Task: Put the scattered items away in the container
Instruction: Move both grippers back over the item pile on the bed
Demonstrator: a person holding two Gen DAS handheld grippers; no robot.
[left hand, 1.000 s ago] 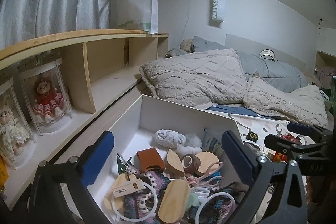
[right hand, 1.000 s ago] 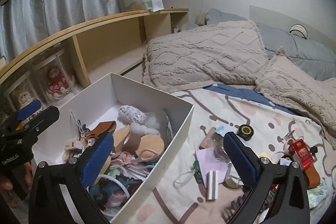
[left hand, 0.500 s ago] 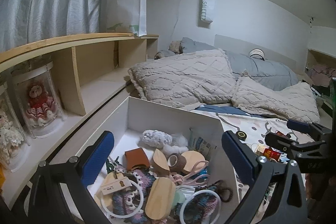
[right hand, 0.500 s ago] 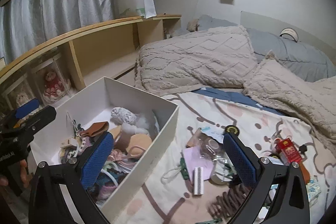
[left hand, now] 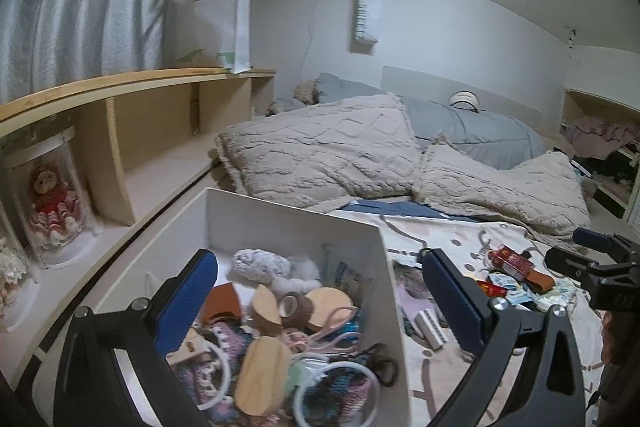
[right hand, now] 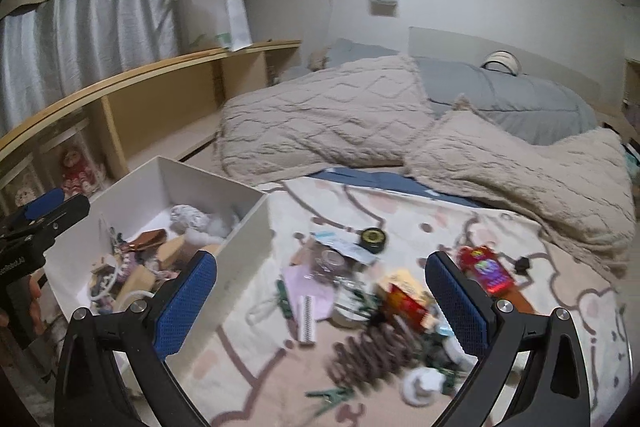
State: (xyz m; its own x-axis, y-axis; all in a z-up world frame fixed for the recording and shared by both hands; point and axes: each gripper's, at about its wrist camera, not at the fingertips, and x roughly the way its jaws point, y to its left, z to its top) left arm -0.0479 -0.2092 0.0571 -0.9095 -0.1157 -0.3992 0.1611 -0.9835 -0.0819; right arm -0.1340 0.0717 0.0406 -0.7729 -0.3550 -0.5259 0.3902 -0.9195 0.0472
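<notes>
The box (left hand: 288,227) looks like matt white card, the pillow (left hand: 320,151) is rough tufted cloth, the shelf (left hand: 132,83) smooth wood, the bedsheet (right hand: 400,211) printed cloth.

White box (right hand: 256,227), blue-padded grippers (right hand: 320,291), red packet (right hand: 486,273), cream cartoon-print sheet (right hand: 560,291)

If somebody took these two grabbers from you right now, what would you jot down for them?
Left gripper: jaws open, holding nothing, over the white box.
Right gripper: jaws open, holding nothing, over the loose pile on the bedspread.
Done: many small things already lie in the box.
Left: the brown coil, red packet, black round tin, green clip and other bits near them.
</notes>
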